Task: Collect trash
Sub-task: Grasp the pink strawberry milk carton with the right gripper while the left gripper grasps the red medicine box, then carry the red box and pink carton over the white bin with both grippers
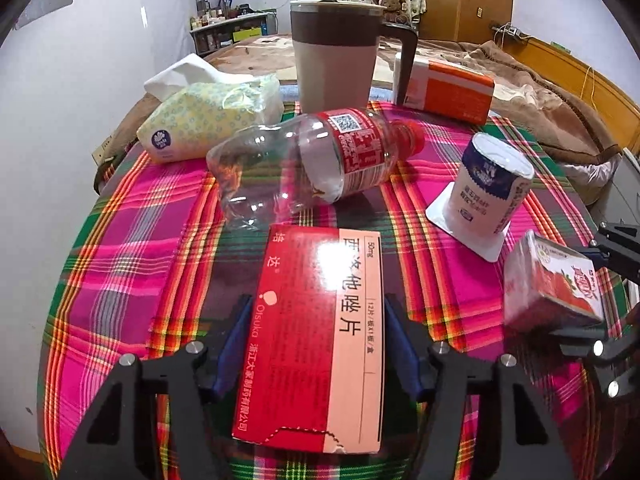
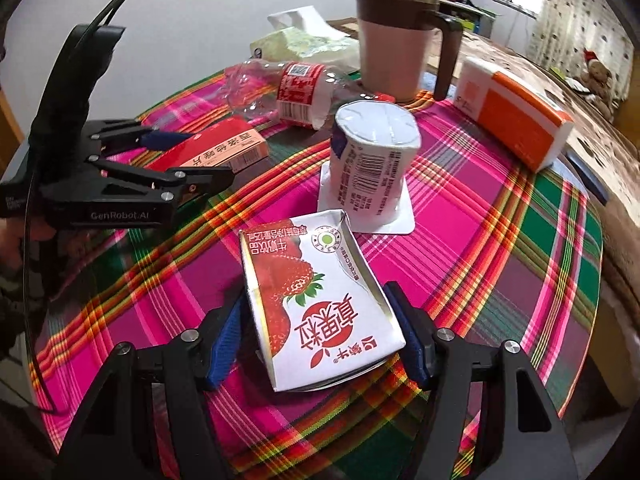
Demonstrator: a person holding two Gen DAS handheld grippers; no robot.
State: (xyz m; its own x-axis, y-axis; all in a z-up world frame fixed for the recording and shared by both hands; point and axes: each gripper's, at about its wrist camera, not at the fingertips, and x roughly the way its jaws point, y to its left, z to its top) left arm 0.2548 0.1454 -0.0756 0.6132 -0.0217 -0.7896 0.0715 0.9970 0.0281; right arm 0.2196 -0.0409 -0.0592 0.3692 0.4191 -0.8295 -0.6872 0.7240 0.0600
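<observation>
A red and pink medicine box point(image 1: 316, 332) lies flat on the plaid tablecloth, and my left gripper point(image 1: 316, 340) is shut on it, one blue pad on each long side. My right gripper point(image 2: 320, 340) is shut on a dented strawberry milk carton point(image 2: 316, 304), its pads pressing both sides. The carton point(image 1: 552, 284) also shows blurred at the right of the left wrist view. Behind them a crushed clear bottle point(image 1: 312, 160) with a red label lies on its side, and a white yogurt cup point(image 1: 488, 188) stands upside down. The left gripper point(image 2: 192, 160) appears at the left of the right wrist view.
A tall lidded mug point(image 1: 336, 52) stands at the back of the table point(image 1: 120, 260). A tissue pack point(image 1: 208, 120) lies at the back left and an orange and white box point(image 1: 444, 88) at the back right. A bed with a brown blanket point(image 1: 552, 116) lies beyond.
</observation>
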